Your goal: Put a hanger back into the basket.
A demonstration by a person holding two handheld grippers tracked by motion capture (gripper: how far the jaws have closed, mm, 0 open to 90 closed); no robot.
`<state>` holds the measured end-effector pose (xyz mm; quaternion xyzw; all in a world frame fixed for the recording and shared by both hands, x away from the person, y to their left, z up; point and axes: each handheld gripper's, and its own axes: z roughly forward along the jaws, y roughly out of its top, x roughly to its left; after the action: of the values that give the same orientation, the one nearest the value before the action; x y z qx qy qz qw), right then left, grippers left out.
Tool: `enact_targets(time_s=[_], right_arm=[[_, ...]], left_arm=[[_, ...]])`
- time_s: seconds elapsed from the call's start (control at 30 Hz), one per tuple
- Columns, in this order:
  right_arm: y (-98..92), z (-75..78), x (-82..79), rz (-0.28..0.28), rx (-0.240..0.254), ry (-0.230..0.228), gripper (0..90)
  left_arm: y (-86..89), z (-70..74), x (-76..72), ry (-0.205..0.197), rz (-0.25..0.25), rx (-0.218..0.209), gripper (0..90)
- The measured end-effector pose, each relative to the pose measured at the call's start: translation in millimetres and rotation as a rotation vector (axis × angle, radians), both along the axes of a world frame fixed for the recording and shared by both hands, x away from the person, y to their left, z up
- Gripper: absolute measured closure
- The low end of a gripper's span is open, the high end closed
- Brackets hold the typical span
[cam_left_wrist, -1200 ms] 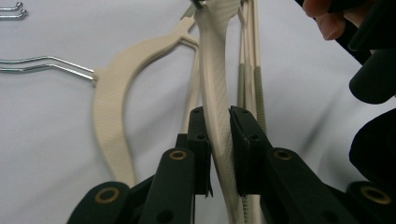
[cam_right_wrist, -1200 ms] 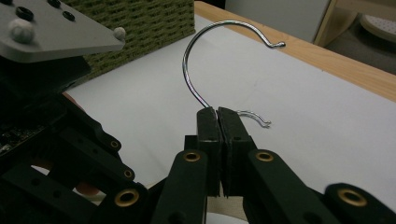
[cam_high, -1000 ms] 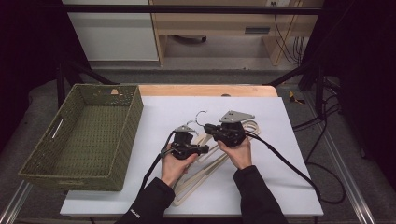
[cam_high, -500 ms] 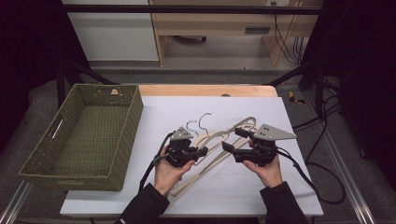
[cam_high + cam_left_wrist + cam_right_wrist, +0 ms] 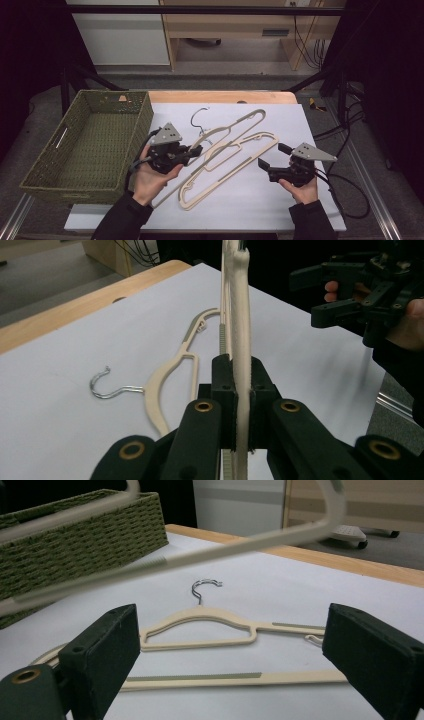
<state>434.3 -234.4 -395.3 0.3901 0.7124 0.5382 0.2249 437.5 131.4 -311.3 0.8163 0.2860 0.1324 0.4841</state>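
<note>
Black tongs, brass screws, grey plates, dark sleeves.

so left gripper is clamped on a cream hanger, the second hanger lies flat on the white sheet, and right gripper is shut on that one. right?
Not quite. The right gripper is open and holds nothing; its jaws have just been opening, as the right gripper view shows. The rest stands: the left gripper is clamped on a cream hanger, and the second hanger lies flat on the white sheet.

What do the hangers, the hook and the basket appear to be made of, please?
Held hanger: probably matte cream plastic or velvet-flocked, with thin flat bars. Lying hanger looks the same. Its hook: shiny silver metal wire. Basket: green woven wicker or paper cord, with a visible weave.
</note>
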Motion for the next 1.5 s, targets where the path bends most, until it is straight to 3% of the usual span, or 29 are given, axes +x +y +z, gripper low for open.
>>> enact_targets(time_s=[0.57,0.73,1.03,1.2,1.5], right_arm=[[-13.7,-0.7,-7.2,-0.031,0.014,-0.006,4.7],[-16.0,-0.3,-7.9,-0.033,0.014,-0.007,4.5],[-16.7,0.5,-8.9,-0.036,0.014,-0.014,4.3],[-17.3,1.0,-9.3,-0.037,0.016,-0.014,4.1],[-18.4,1.8,-9.8,-0.038,0.014,-0.020,3.3]], left_arm=[[82.7,64.7,11.0,-0.118,0.054,0.061,85.8],[106.8,76.3,14.1,-0.149,0.079,0.085,85.8],[146.0,79.3,21.1,-0.175,0.115,0.092,85.8],[168.0,71.2,29.4,-0.155,0.138,0.110,85.8],[205.6,53.0,42.2,-0.146,0.173,0.104,85.8]])
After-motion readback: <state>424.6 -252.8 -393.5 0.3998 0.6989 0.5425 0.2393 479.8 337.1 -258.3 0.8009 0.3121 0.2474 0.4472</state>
